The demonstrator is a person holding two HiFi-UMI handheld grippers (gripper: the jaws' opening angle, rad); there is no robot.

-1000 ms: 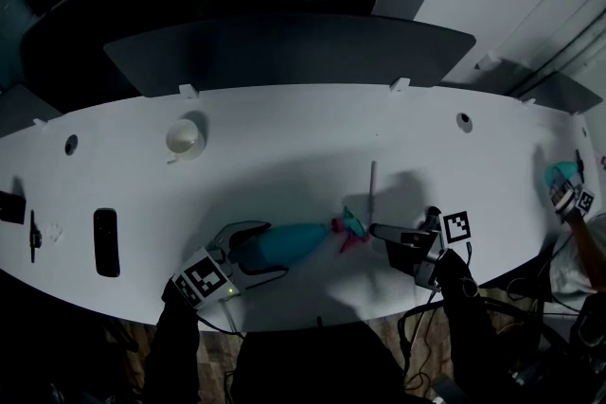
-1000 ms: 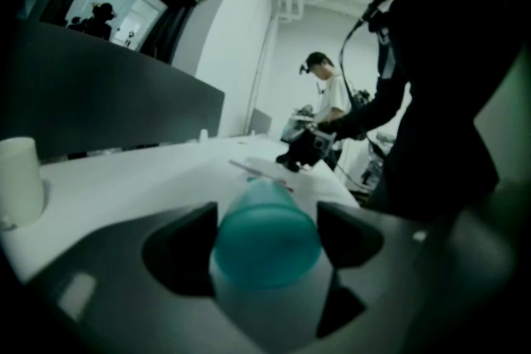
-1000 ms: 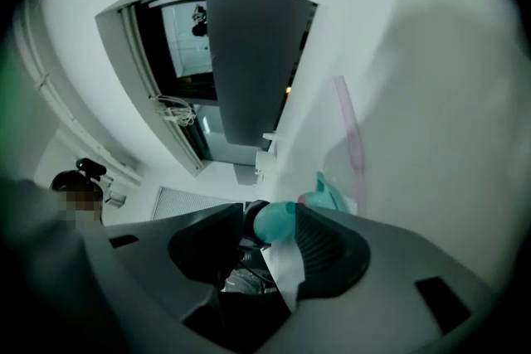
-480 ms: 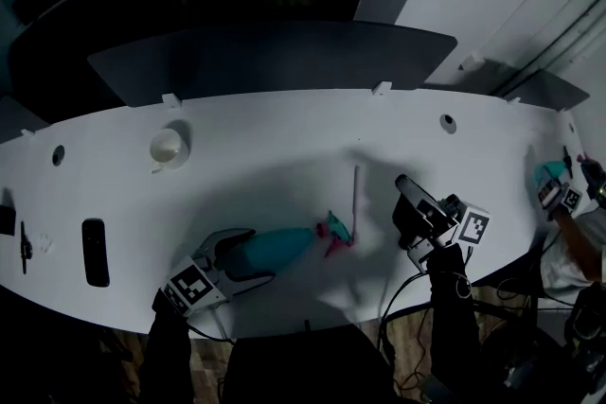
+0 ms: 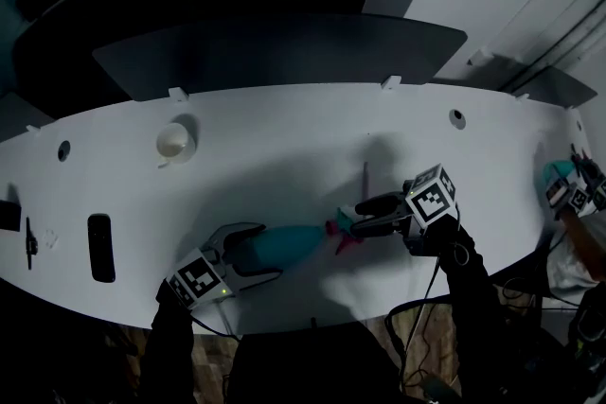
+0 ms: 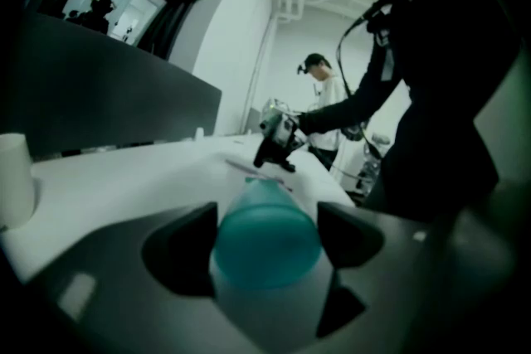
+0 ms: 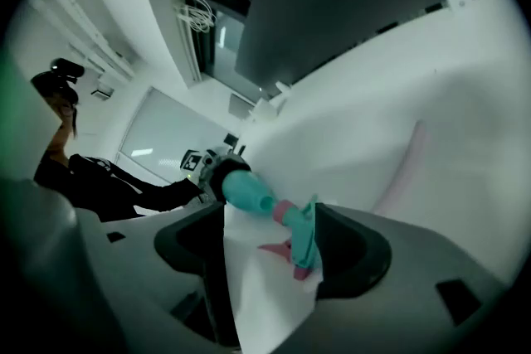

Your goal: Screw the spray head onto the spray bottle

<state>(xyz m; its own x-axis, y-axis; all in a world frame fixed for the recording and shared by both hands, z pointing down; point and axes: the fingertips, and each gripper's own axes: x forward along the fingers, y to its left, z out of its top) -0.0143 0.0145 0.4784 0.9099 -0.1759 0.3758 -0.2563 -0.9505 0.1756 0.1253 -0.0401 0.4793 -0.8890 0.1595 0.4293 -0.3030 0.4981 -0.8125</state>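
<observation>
On the white table [image 5: 284,142], near its front edge, one teal spray bottle [image 5: 294,243] lies on its side, neck pointing to the right gripper. Left gripper [image 5: 273,251] clenched on the bottle's wide base end: in the left gripper view both pads sit against the bottle's sides, base toward the camera. Right gripper [image 5: 363,219] released, its jaws have just been opening and stand wide. Spray head [image 7: 305,240] sits between them at the bottle's neck, teal body with pink collar and pink trigger. It lies close against one jaw, clearly apart from the other, so no grip. Head is at the neck, but whether the thread is fully seated I cannot tell.

Counts:
- two grippers held by the person, each with a marker cube
- one bottle
- one spray head
- one white cup [image 5: 173,140] upright, far left-back of the table, well apart from the bottle
- one thin pale tube [image 5: 365,177] lying flat just behind the spray head
- one flat black bar [image 5: 99,247] at the table's left end

Another person's hand with a gripper [image 5: 568,192] shows at the far right edge.
</observation>
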